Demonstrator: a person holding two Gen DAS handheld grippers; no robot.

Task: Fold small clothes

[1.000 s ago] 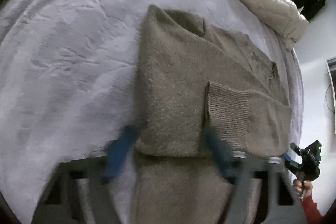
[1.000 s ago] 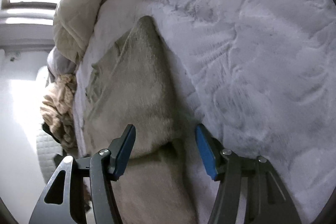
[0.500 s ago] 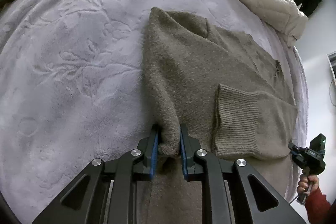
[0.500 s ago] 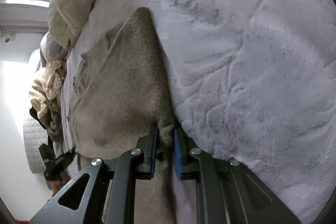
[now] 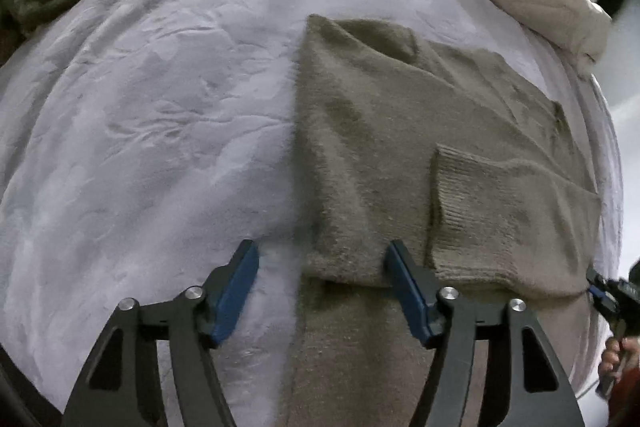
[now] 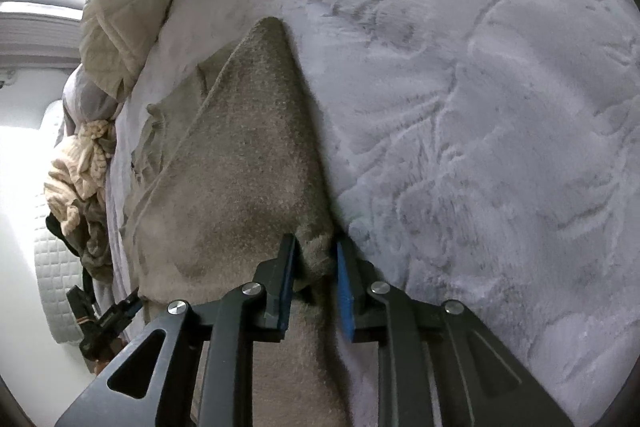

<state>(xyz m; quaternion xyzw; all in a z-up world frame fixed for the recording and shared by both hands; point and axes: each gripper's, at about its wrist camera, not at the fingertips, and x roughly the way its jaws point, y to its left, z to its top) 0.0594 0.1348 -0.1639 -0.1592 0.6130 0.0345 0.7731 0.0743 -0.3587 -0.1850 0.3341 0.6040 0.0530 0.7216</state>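
Left tongs (image 5: 320, 277): released since half a second ago, now spread wide, straddling the folded edge of the taupe sweater (image 5: 400, 155) lying on the lilac bed cover (image 5: 160, 107). Right tongs (image 6: 314, 277): still clamped on its other edge. No legible writing.

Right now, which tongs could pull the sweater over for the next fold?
The right tongs: their blue pads pinch the sweater edge. The left tongs stand wide open, holding nothing.
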